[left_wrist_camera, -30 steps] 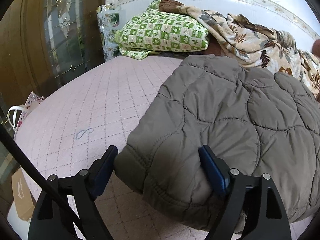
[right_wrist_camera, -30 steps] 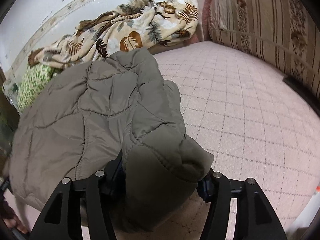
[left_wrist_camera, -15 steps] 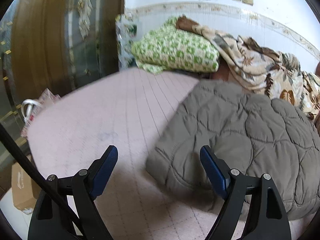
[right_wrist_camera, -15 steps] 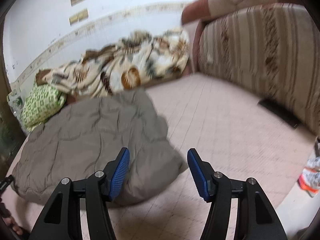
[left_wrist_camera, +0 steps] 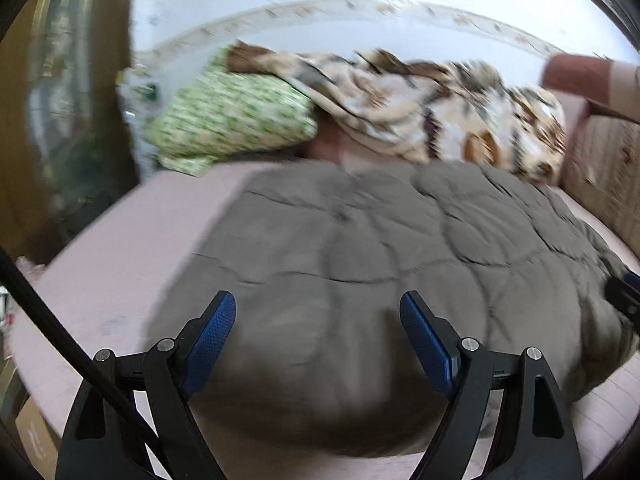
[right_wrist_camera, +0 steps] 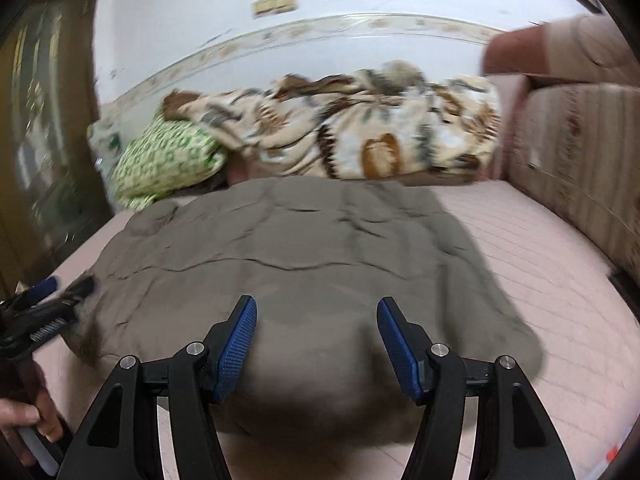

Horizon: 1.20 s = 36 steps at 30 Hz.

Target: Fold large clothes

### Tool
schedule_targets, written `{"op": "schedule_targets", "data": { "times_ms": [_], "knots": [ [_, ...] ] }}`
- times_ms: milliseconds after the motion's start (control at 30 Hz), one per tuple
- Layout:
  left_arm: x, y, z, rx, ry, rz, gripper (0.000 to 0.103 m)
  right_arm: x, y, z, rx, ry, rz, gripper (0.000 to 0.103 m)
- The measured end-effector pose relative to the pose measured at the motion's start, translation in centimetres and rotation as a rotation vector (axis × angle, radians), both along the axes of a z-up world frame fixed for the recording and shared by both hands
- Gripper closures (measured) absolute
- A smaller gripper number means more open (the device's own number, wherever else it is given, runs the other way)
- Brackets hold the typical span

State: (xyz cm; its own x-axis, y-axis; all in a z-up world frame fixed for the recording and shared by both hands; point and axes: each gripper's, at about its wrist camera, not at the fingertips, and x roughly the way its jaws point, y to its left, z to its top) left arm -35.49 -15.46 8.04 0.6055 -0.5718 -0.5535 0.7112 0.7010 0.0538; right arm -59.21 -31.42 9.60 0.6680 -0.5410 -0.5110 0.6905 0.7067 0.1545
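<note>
An olive-grey quilted jacket (left_wrist_camera: 380,264) lies folded flat on the pink quilted bed (left_wrist_camera: 120,272); it also shows in the right wrist view (right_wrist_camera: 304,264). My left gripper (left_wrist_camera: 318,336) is open and empty, held above the jacket's near edge. My right gripper (right_wrist_camera: 316,340) is open and empty, also above the near edge. The left gripper shows at the left edge of the right wrist view (right_wrist_camera: 44,304), and the right gripper's tip shows at the right edge of the left wrist view (left_wrist_camera: 624,292). Both views are motion-blurred.
A green patterned pillow (left_wrist_camera: 232,120) and a leaf-print blanket (left_wrist_camera: 420,104) lie at the back by the white wall. A striped sofa back (right_wrist_camera: 580,152) stands to the right. A wooden cabinet (left_wrist_camera: 60,100) stands left. A cardboard box (left_wrist_camera: 32,436) sits on the floor.
Both grippers let go of the jacket and pulled back. Each then swung inward toward the middle of the jacket's near edge. The jacket now lies flat on the bed.
</note>
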Motion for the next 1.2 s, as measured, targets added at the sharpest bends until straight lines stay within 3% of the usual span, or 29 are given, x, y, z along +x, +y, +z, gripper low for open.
{"op": "schedule_targets", "data": {
  "times_ms": [100,300,500,700,833,967,1200],
  "knots": [
    [0.1,-1.4,-1.1,0.032,0.000,-0.011,0.019,2.4,-0.1,-0.4,-0.014,0.031,0.036,0.036],
    [1.1,-2.1,-3.3,0.039,0.094,-0.020,0.012,4.5,-1.1,-3.1,0.026,0.099,0.056,0.031],
    [0.6,-2.5,-3.9,0.062,0.068,-0.021,0.012,5.2,-1.6,-4.6,0.073,0.149,0.068,0.028],
    [0.4,-2.2,-3.6,0.035,0.047,-0.025,0.012,5.0,-1.5,-4.6,0.072,0.133,0.071,0.028],
    [0.1,-1.5,-2.8,0.006,0.030,-0.016,0.012,3.4,-1.3,-3.4,0.071,0.058,0.063,0.028],
    [-0.3,-0.5,-1.9,-0.003,-0.004,-0.008,0.012,0.8,-1.5,-1.8,0.030,0.006,-0.017,0.028],
    [1.5,2.8,-0.8,-0.018,0.054,0.081,0.012,-3.3,-3.6,-1.8,0.079,-0.002,-0.188,0.028]
  ]
}}
